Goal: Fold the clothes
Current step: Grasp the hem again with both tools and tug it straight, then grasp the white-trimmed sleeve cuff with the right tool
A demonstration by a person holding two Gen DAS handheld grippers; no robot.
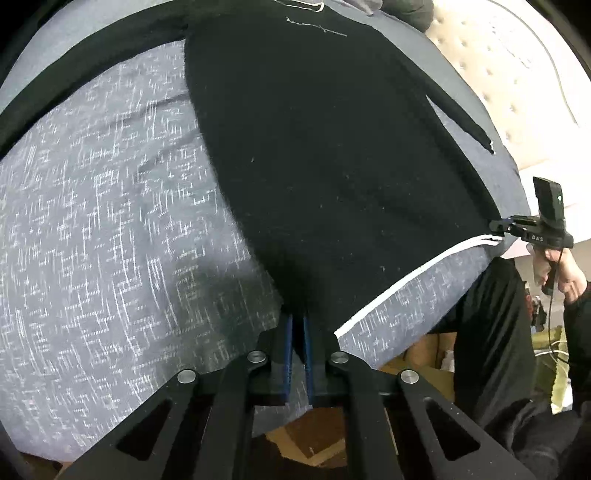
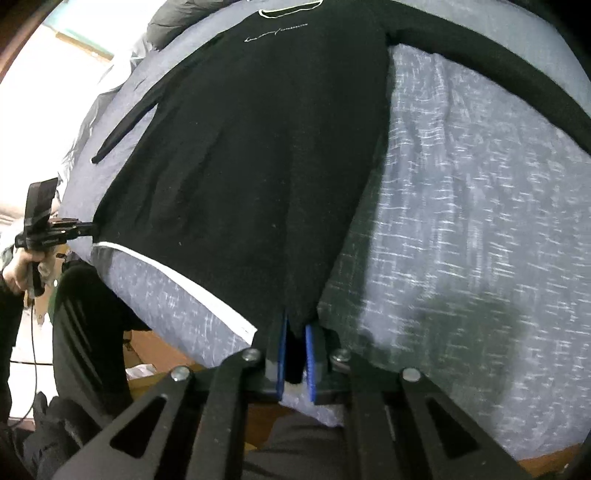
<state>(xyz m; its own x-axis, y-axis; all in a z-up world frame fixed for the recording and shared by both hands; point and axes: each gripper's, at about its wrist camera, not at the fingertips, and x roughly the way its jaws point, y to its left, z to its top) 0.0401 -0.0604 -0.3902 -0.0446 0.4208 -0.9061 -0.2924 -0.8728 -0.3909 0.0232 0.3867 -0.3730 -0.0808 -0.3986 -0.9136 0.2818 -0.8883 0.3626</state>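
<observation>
Blue-padded fingers [image 1: 289,354] of left gripper [image 1: 298,332] clenched on one bottom corner of black long-sleeved top [image 1: 332,155], hem cloth pinched between pads at 6 o'clock of left wrist view. Right gripper [image 2: 295,345] likewise clamped on opposite bottom corner, dark fabric visible between its blue pads, low centre in right wrist view. Spread flat, front up, on grey bedspread [image 1: 103,229] flecked with white dashes, hem at near edge of bed, neckline far off at 12 o'clock. Long axis running from grippers straight away toward collar; hem stretched between both corners. One sleeve [image 2: 125,125] slanting out narrow at 10 o'clock in right wrist view; other sleeve [image 2: 517,85] stretched wide toward 2 o'clock. Plain black knit, thin pale trim at collar, small pale script line across chest [image 2: 275,35], white band [image 1: 413,280] edging hem. Slight motion blur on bedspread. Hand [image 1: 565,280] gripping handle at 3 o'clock of left wrist view.
</observation>
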